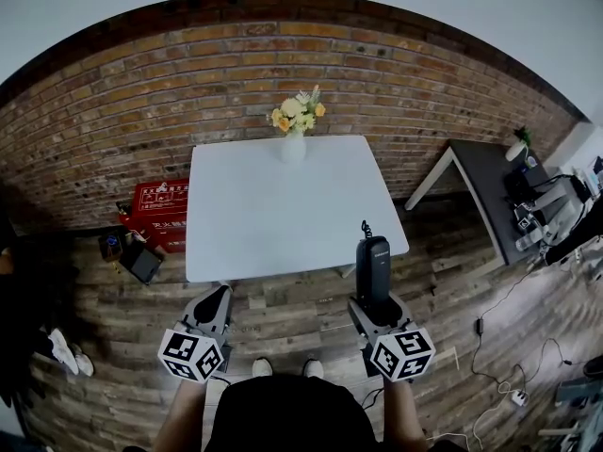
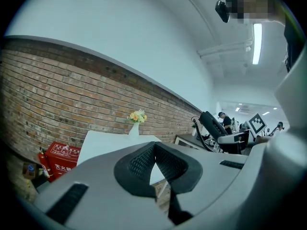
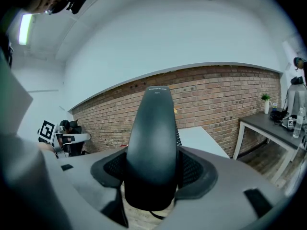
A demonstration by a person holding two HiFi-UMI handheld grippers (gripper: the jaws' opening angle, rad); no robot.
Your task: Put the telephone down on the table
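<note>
A black telephone handset (image 1: 373, 266) with a coiled cord stands upright in my right gripper (image 1: 375, 301), just off the near right corner of the white table (image 1: 273, 215). In the right gripper view the telephone (image 3: 153, 143) fills the middle, and the right gripper (image 3: 152, 171) is shut on it, with the pads pressing on both its sides. My left gripper (image 1: 222, 292) hovers at the table's near left edge, shut with nothing in it; its pads (image 2: 144, 162) meet at the tips. From the left gripper view the telephone (image 2: 216, 126) shows off to the right.
A white vase of yellow flowers (image 1: 294, 130) stands at the table's far edge against the brick wall. A red box (image 1: 158, 213) sits on the floor to the left. A dark desk (image 1: 490, 186) with equipment is at the right, and cables (image 1: 499, 337) lie on the wooden floor.
</note>
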